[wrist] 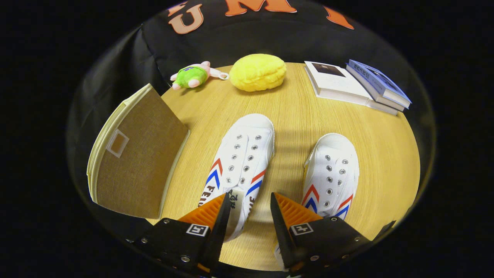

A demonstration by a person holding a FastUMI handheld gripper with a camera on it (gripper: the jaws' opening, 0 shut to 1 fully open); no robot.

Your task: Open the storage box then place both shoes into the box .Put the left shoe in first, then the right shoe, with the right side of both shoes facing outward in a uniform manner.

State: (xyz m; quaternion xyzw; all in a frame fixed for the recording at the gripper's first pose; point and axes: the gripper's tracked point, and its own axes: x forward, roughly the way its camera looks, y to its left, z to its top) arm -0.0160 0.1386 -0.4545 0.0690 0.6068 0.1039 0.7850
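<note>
Between our spread, empty gripper [247,202] fingers lies the left shoe [240,162], probably untouched; the right shoe [331,173] sits beside it, the storage box [135,154] off left.

The worktop [293,116] is pale wood with a fine straight grain and a soft, low sheen, and on it the two shoes [241,154] [332,166] are white matt canvas with shiny metal eyelets and printed stripes. The storage box [139,154] shows coarse brown woven cloth with a smooth pale edging, while the yellow toy [257,72] looks spongy and pitted and the small green toy [193,75] is soft plush. The books [359,85] have smooth paper covers, and the tongs [247,202], held apart with the heel of one shoe between them, have ribbed plastic-looking fingers [210,210] on matt bodies with bright metal screws.
</note>
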